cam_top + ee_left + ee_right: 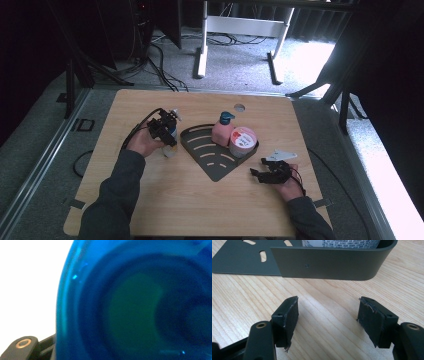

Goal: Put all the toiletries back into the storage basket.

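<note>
A blue translucent bottle (170, 145) with a pale cap stands left of the dark grey corner tray (210, 160). My left gripper (169, 131) is closed around its middle from the left. In the left gripper view the bottle (135, 305) is a close blur of blue between the jaws. My right gripper (261, 172) rests on the wood just right of the tray's front corner, open and holding nothing. In the right gripper view its two black pads (289, 315) stand wide apart, facing the tray's curved wall (332, 263).
A pink pump bottle (222, 131) and a white jar with a red lid (243, 141) stand in the tray's back part. The jar's printed side (339, 243) shows over the wall. A hole (239, 107) lies near the table's far edge. Bare wood runs along the near side.
</note>
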`<state>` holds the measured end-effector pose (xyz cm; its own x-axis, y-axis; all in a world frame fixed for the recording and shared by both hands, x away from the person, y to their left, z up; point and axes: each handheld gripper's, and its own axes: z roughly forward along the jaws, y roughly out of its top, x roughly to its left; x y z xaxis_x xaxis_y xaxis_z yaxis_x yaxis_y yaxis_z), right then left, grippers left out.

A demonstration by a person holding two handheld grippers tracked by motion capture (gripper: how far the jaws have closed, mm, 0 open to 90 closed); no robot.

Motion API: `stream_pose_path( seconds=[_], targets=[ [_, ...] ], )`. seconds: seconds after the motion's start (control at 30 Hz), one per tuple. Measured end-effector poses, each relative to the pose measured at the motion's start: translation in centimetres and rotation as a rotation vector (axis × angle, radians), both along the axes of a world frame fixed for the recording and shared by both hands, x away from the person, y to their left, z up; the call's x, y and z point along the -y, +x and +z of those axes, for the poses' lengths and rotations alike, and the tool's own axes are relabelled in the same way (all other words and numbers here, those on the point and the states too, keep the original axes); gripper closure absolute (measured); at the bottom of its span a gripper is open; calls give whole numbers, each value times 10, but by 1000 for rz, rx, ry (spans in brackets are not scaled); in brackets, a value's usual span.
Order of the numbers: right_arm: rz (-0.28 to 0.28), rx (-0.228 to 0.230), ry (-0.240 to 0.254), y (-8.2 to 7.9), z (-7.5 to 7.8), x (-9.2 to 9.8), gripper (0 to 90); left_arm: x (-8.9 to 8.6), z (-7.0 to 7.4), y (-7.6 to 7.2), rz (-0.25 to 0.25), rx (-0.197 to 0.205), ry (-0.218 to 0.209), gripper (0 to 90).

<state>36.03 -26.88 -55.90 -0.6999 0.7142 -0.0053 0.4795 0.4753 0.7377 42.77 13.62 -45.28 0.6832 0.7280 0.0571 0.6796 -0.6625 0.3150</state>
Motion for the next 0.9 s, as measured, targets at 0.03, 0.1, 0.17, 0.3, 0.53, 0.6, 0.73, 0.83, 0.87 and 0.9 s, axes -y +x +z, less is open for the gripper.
stream_pose_path(
  seconds=[0.03,0.1,0.17,0.3,0.53,0.6,0.73,0.83,0.87,0.9],
  targets=[
    [0,0,1,0,0,0,326,0,0,0,-2,0,2,553],
    [0,0,1,0,0,0,326,0,0,0,-3,-3,1,552],
    [0,0,1,0,0,0,326,0,0,-1,-4,-2,2,552],
    [0,0,1,0,0,0,326,0,1,-1,-2,8,4,553],
    [0,0,1,0,0,0,326,-1,4,-2,-4,14,-4,553],
    [0,0,1,0,0,0,326,-1,5,-3,-5,16,-4,553],
    [0,0,1,0,0,0,326,-3,6,-3,2,18,-9,553],
    [0,0,1,0,0,0,326,-5,7,-3,2,18,-11,553],
    [0,0,1,0,0,0,326,-5,8,-3,5,26,-11,553],
    [0,0,1,0,0,0,326,-5,9,-3,8,30,-12,553]
  ],
)
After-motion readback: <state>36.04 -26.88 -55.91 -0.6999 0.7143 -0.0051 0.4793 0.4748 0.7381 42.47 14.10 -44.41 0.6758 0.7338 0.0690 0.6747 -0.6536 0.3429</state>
